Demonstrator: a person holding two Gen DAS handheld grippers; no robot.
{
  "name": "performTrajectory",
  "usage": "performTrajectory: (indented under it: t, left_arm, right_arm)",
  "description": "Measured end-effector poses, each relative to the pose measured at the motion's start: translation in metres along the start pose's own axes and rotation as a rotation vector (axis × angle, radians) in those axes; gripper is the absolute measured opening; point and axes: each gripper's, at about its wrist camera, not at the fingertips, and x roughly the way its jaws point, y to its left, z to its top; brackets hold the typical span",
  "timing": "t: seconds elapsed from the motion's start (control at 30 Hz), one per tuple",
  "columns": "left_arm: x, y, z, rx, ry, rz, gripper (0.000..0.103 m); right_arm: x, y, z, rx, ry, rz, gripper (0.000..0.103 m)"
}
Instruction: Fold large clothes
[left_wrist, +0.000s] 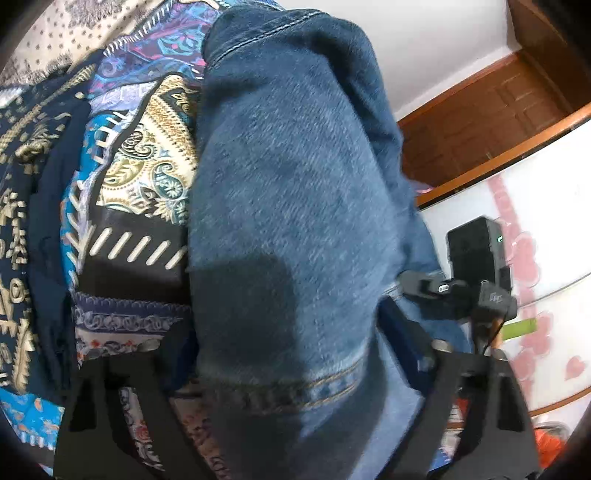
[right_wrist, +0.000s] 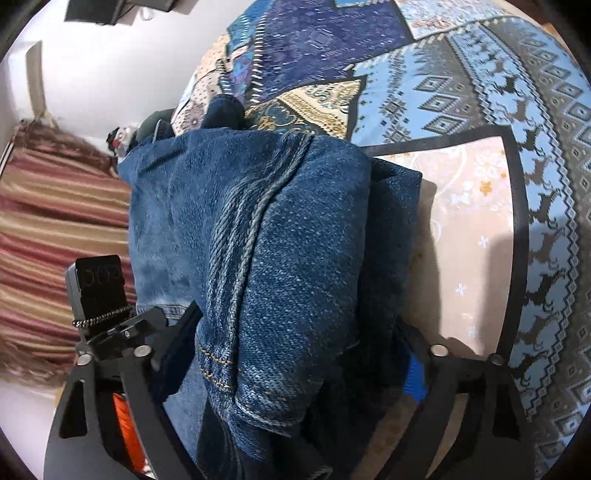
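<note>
Jeans: blue denim jeans (left_wrist: 295, 192) lie bunched on the patchwork bedspread (left_wrist: 140, 158), filling the middle of both wrist views; a hem with tan stitching sits nearest the left camera.
Left gripper: the left gripper (left_wrist: 291, 373) has denim bulging between its two black fingers, clamped on the jeans.
Right gripper: the right gripper (right_wrist: 295, 354) likewise pinches a thick fold of the jeans (right_wrist: 266, 236), a seam running up from its fingers.
Bedspread: beyond the jeans in the right view, the patchwork bedspread (right_wrist: 480, 221) shows pale pink and blue knit-pattern patches.
Wardrobe: right of the jeans in the left view, a white wardrobe (left_wrist: 546, 206) with pink decals.
Curtain: left of the jeans in the right view, a red-striped curtain (right_wrist: 55, 206).
</note>
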Motion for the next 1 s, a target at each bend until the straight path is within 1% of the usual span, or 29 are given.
performTrajectory:
  t: [0.07, 0.1, 0.13, 0.17, 0.2, 0.27, 0.37, 0.5, 0.57, 0.67, 0.7, 0.77, 0.87, 0.9, 0.93, 1.0]
  left_arm:
    - [-0.003, -0.002, 0.003, -0.019, 0.0, 0.004, 0.078]
    - [-0.005, -0.004, 0.003, -0.014, -0.002, 0.005, 0.072]
    - [-0.01, -0.007, 0.001, -0.004, -0.006, 0.003, 0.065]
    - [-0.016, -0.012, -0.002, 0.002, -0.014, -0.004, 0.063]
    - [-0.024, -0.014, 0.0, 0.005, -0.019, -0.011, 0.06]
    - [-0.039, -0.027, -0.006, 0.044, -0.037, -0.006, 0.057]
    - [-0.07, -0.041, -0.018, 0.106, -0.08, 0.015, 0.055]
    - [-0.124, -0.056, -0.03, 0.17, -0.172, 0.028, 0.055]
    - [-0.157, -0.063, -0.037, 0.202, -0.233, 0.041, 0.055]
    - [-0.203, -0.06, -0.042, 0.22, -0.317, 0.041, 0.055]
    - [-0.209, -0.06, -0.044, 0.222, -0.332, 0.043, 0.055]
    - [-0.239, -0.052, -0.049, 0.225, -0.38, 0.055, 0.055]
    - [-0.267, -0.038, -0.047, 0.227, -0.428, 0.097, 0.055]
    - [-0.273, -0.039, -0.05, 0.226, -0.437, 0.108, 0.055]
    - [-0.28, -0.031, -0.047, 0.22, -0.448, 0.124, 0.055]
    - [-0.286, -0.013, -0.04, 0.187, -0.463, 0.146, 0.055]
  right_arm:
    - [-0.008, 0.002, -0.004, 0.016, -0.006, 0.004, 0.061]
    - [-0.01, 0.006, -0.007, 0.019, -0.01, -0.001, 0.057]
    - [-0.013, 0.01, -0.007, 0.022, -0.014, -0.008, 0.05]
    - [-0.017, 0.018, -0.011, 0.017, -0.011, -0.022, 0.044]
    - [-0.021, 0.024, -0.012, 0.009, -0.013, -0.029, 0.042]
    - [-0.029, 0.042, -0.019, -0.019, -0.024, -0.047, 0.037]
    - [-0.042, 0.076, -0.03, -0.084, -0.05, -0.057, 0.036]
    - [-0.051, 0.119, -0.045, -0.141, -0.082, -0.036, 0.036]
    - [-0.054, 0.143, -0.049, -0.184, -0.109, -0.032, 0.036]
    - [-0.056, 0.182, -0.055, -0.247, -0.154, -0.014, 0.036]
    - [-0.055, 0.196, -0.056, -0.268, -0.17, -0.001, 0.036]
    - [-0.054, 0.216, -0.062, -0.3, -0.193, 0.019, 0.036]
    - [-0.031, 0.247, -0.058, -0.343, -0.212, 0.045, 0.035]
    - [-0.02, 0.255, -0.055, -0.351, -0.211, 0.049, 0.035]
    - [-0.018, 0.259, -0.055, -0.357, -0.207, 0.054, 0.035]
    - [0.006, 0.269, -0.045, -0.357, -0.193, 0.063, 0.035]
